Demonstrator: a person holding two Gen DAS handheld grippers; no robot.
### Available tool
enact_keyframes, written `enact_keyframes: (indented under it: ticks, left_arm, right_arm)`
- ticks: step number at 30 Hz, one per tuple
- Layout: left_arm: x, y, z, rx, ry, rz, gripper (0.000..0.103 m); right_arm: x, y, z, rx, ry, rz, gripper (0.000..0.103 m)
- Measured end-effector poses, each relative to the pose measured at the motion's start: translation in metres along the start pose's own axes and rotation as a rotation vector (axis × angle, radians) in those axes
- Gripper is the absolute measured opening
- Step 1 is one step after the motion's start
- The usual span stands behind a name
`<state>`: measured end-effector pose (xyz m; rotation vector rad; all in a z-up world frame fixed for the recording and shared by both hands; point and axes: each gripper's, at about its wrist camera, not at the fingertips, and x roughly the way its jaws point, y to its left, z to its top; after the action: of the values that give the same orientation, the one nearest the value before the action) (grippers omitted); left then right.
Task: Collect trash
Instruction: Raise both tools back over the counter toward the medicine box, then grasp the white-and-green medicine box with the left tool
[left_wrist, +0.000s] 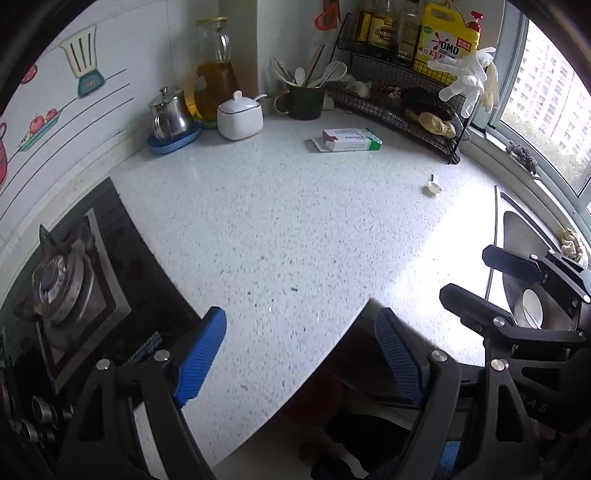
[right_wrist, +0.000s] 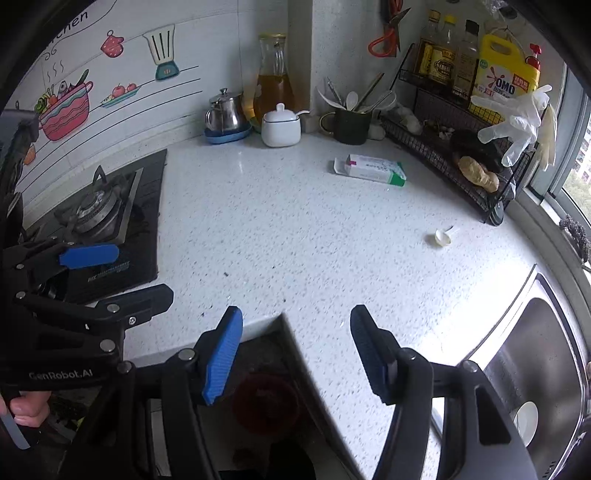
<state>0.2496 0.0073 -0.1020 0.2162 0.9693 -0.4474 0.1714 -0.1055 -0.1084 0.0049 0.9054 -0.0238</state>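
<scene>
Left wrist view
Left hand-held gripper (left_wrist: 299, 354): released, blue pads well apart, nothing between them; it hangs over the front edge of the surface (left_wrist: 295, 229).
Right hand-held gripper (left_wrist: 476, 275): seen at the right edge, dark fingers apart, nothing in them, over the sink (left_wrist: 517, 229).
Box (left_wrist: 351, 139): white and green carton, lying flat at the back of the surface, one end flap open, near the rack (left_wrist: 406, 110).
Cap (left_wrist: 433, 188): small white piece lying alone on the surface, right of centre, between the box and the sink.
Stove (left_wrist: 70, 280): at the left, burner bare.
Gloves (left_wrist: 469, 79): pale, hanging from the rack's corner.

Right wrist view
Right hand-held gripper (right_wrist: 295, 354): released, pads apart with nothing between them, above the surface's notched front edge.
Left hand-held gripper (right_wrist: 118, 273): at the left edge, over the stove's (right_wrist: 107, 210) front, fingers apart and bare; a hand (right_wrist: 26, 406) grips its handle.
Box (right_wrist: 373, 169): on the surface (right_wrist: 295, 240) at the back, near the rack (right_wrist: 461, 158).
Cap (right_wrist: 443, 236): on the surface, well apart from both grippers.
Sink (right_wrist: 535, 350): at the right, a white bowl (right_wrist: 526, 422) in it.
Bin (right_wrist: 266, 402): a dark red round container on the floor below the surface's edge, blurred.
</scene>
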Motion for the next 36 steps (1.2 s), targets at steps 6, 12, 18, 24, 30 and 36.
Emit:
enact_keyframes:
  ticks: [6, 12, 18, 24, 30, 36]
  left_arm:
    - [0.020, -0.011, 0.052, 0.026, -0.005, -0.012, 0.081]
    - [0.037, -0.030, 0.100, 0.096, -0.019, -0.016, 0.081]
    - [0.066, -0.043, 0.140, 0.179, -0.002, -0.059, 0.081]
    - [0.094, -0.051, 0.185, 0.284, 0.012, -0.111, 0.081]
    - [0.133, -0.054, 0.223, 0.396, 0.056, -0.138, 0.081]
    - [0.185, -0.061, 0.252, 0.497, 0.129, -0.189, 0.081]
  right_arm:
    - [0.009, -0.032, 0.031, 0.038, -0.018, -0.020, 0.058]
    - [0.017, -0.063, 0.057, 0.089, -0.024, -0.044, 0.058]
    - [0.029, -0.086, 0.075, 0.157, -0.023, -0.089, 0.058]
    - [0.042, -0.104, 0.097, 0.286, -0.026, -0.211, 0.062]
    - [0.072, -0.122, 0.112, 0.404, 0.039, -0.218, 0.062]
    - [0.106, -0.138, 0.119, 0.504, 0.113, -0.295, 0.067]
